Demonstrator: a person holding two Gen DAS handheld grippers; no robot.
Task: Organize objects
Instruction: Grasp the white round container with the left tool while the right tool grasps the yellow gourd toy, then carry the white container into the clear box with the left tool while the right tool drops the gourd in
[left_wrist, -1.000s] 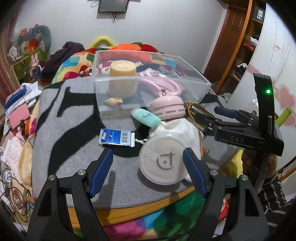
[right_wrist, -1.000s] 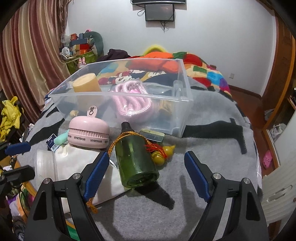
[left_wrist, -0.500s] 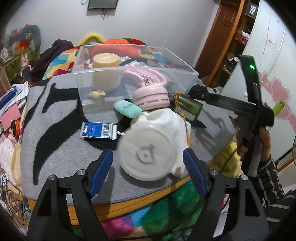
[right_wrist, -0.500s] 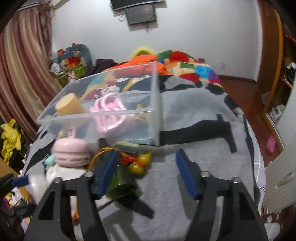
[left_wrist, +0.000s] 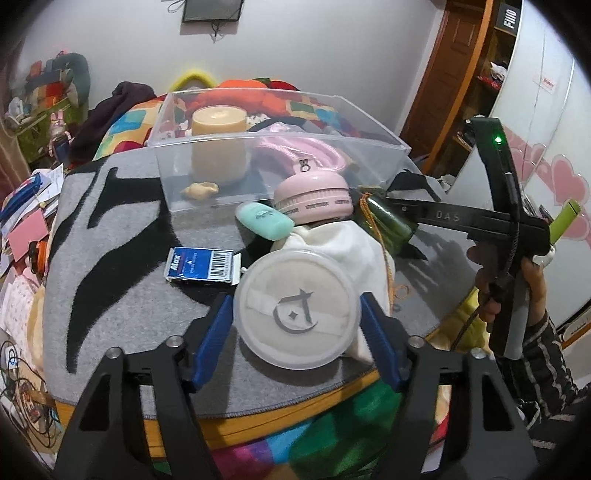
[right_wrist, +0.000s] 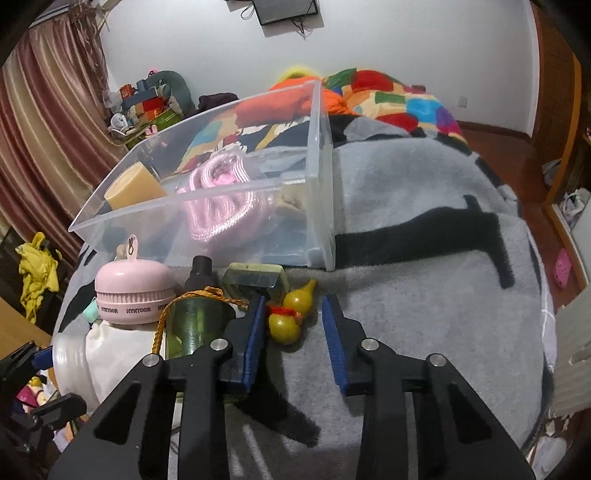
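One round translucent jar (left_wrist: 297, 309) — white-lidded

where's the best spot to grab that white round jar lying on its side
Grip the white round jar across its lid rim, coming end-on from the near table edge. It lies on its side with the flat lid facing outward, so both curved edges are free. The left claw has just been closing and already straddles that rim; whether its pads touch yet is unclear.

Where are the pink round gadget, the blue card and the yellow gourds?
pink round gadget (left_wrist: 314, 195): left wrist view, on its ribbed side band.
blue card (left_wrist: 201, 264): left wrist view, on its printed face.
yellow gourds (right_wrist: 283, 326): right wrist view, on the nearer gourd's belly.
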